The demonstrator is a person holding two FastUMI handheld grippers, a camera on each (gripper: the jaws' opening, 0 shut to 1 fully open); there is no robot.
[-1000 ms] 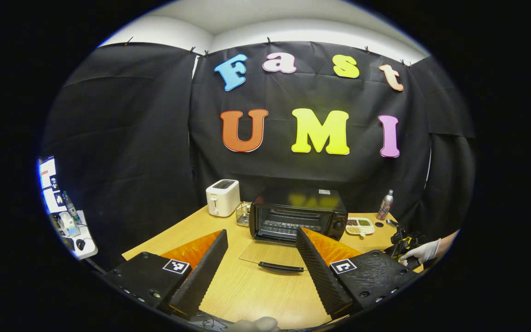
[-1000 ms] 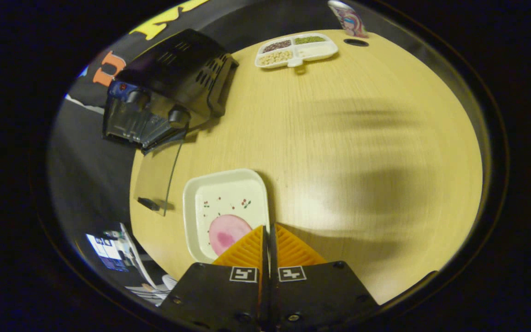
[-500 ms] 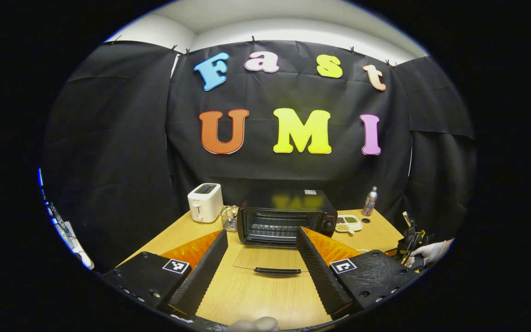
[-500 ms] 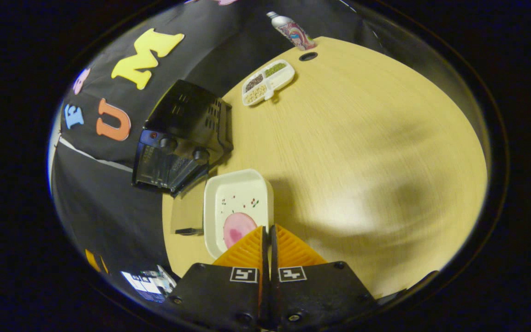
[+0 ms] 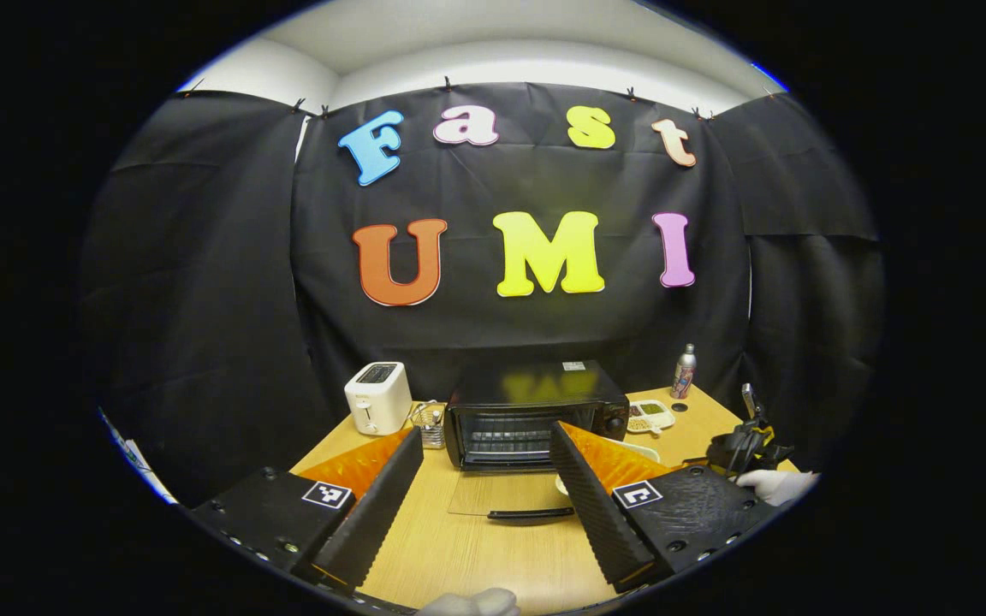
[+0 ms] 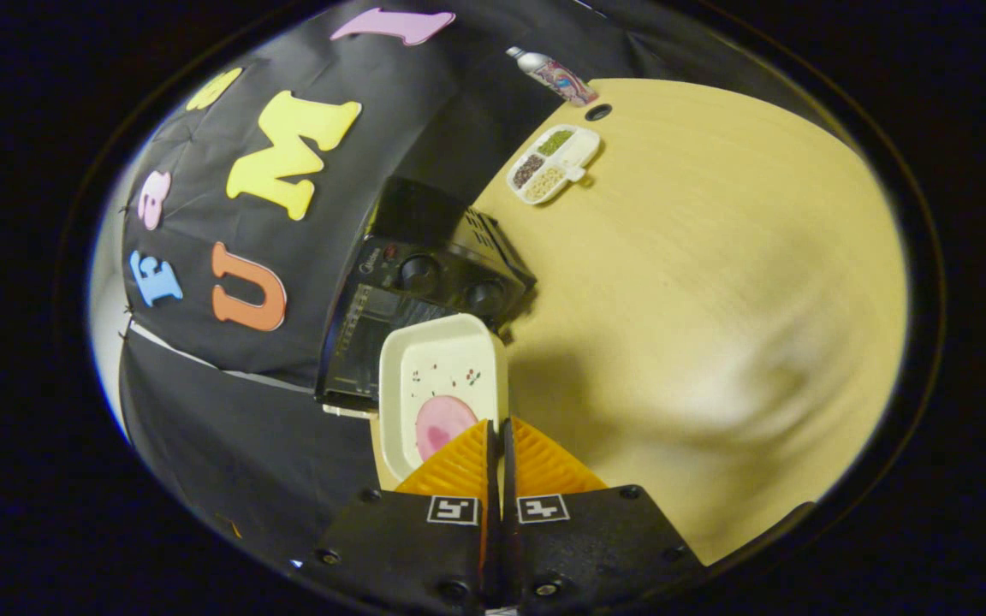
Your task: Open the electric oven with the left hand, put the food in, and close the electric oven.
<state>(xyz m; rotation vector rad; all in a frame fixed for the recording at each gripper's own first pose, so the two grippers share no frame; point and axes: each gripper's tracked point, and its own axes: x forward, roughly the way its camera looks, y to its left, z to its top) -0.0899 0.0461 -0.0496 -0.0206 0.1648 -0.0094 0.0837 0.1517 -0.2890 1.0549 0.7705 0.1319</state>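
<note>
**A:** What is in the left gripper view?

**B:** One black electric oven stands at the counter's far edge. Its glass door lies folded down flat toward the camera, with a dark handle along its near edge. A small sticker sits on the oven's top, too small to read. The left gripper is above the near edge of the counter, its fingers wide apart and holding nothing. Each finger mount carries one square black-and-white marker.

**A:** What else is on the counter?

**B:** One white toaster toward the far left corner, and a wire basket between it and the oven. One divided snack tray lies right of the oven, and one bottle stands behind that; its label is unreadable. At the right edge, a gloved hand holds the right gripper, partly cut off.

**A:** And the right gripper view?

**B:** The right gripper has its fingers together, clamped on the rim of one white square plate. One round pink slice of food lies on the plate, partly hidden by the fingers. The plate is in front of the oven's open mouth. Two knobs show on the oven's panel, with a small logo I cannot read. The same tray, with four compartments, and the bottle are near the far edge.
</note>
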